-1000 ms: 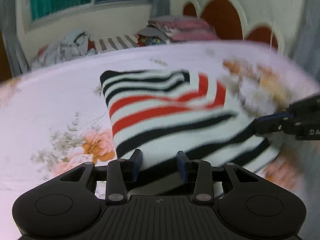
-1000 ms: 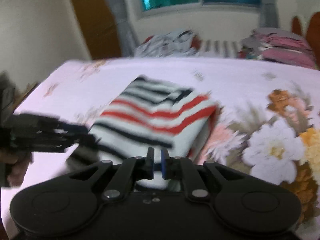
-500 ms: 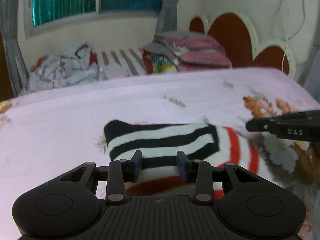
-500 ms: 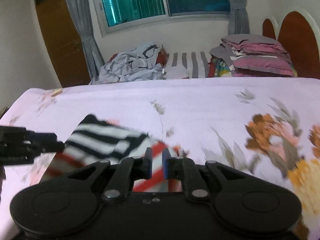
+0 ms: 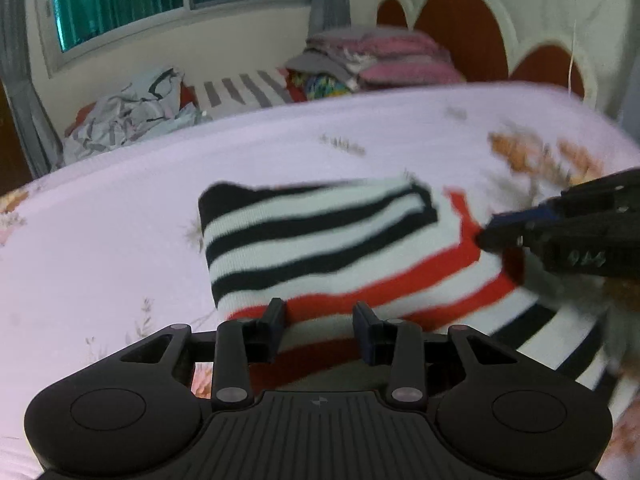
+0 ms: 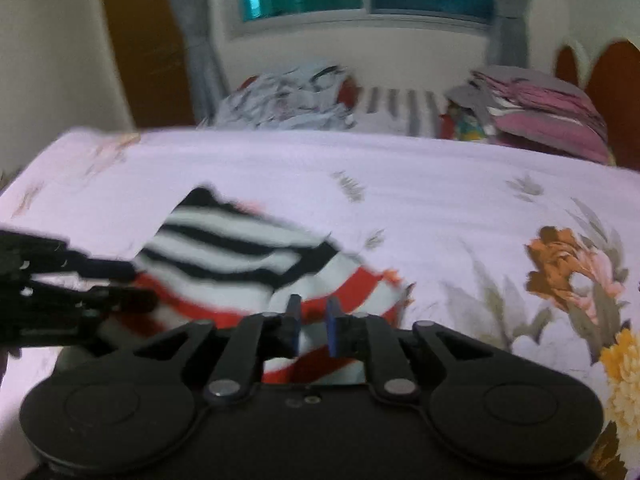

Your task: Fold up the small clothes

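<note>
Both grippers work a striped knit garment (image 5: 328,248) on a floral bedsheet (image 5: 100,240). Left gripper (image 5: 320,320) has its jaws apart, straddling the near edge of the fabric without clearly pinching it. Right gripper (image 6: 312,320) has just been opening a little; its jaws stand narrowly apart with cloth between them. Judging by the black-striped flap already folded over, a fold is midway; next comes laying the edge flat and squaring it.

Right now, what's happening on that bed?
A person with a handheld gripper in each hand is folding a striped garment on the floral bedsheet. The left gripper and right gripper both sit at its near edge with cloth between their fingers. It already looks folded over once; the frames are blurred.
</note>
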The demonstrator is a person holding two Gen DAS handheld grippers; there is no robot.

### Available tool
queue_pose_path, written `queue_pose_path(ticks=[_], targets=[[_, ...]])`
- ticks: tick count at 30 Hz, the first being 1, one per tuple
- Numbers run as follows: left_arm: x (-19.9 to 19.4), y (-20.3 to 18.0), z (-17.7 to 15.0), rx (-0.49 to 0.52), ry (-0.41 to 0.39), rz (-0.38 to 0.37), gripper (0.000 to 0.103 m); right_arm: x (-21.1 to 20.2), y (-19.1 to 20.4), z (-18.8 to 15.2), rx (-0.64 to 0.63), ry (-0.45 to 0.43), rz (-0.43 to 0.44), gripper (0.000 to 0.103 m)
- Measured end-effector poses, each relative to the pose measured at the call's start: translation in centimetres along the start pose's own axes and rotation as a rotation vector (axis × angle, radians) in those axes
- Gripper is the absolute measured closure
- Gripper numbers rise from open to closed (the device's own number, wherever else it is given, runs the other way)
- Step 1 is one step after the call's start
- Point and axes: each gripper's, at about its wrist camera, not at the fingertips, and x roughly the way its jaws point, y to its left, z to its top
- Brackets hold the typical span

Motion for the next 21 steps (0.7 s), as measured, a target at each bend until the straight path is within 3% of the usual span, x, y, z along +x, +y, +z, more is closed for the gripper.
queue_pose_path(ticks=[3,5,12,17,21], targets=[[-0.8,-0.8,0.9,0.025,0.008,0.032,0.065,0.2,-0.6,0.5,0.050,0.015,-0.006,0.091],[-2.1,-1.2,0.9,0.034,-0.011,0.023,0.065,-1.8,-0.1,0.7,0.024,-0.042,0.008,0.088],[-5.2,-2.6,-1.3,0.039,-0.003,0.074,0.065,-6.8,1.1,-1.1,0.002,-0.105,0.139,0.086],[-6.4,-3.8,-2.7,0.017,0.004,0.107,0.064,-7.2,2.3,-3.0,-0.045,-0.069,0.173,0.086],[-6.5,-5.0,-4.4,0.020,0.045,0.145,0.049,-5.6,2.7,-5.0,-0.096,0.042,0.143,0.088]])
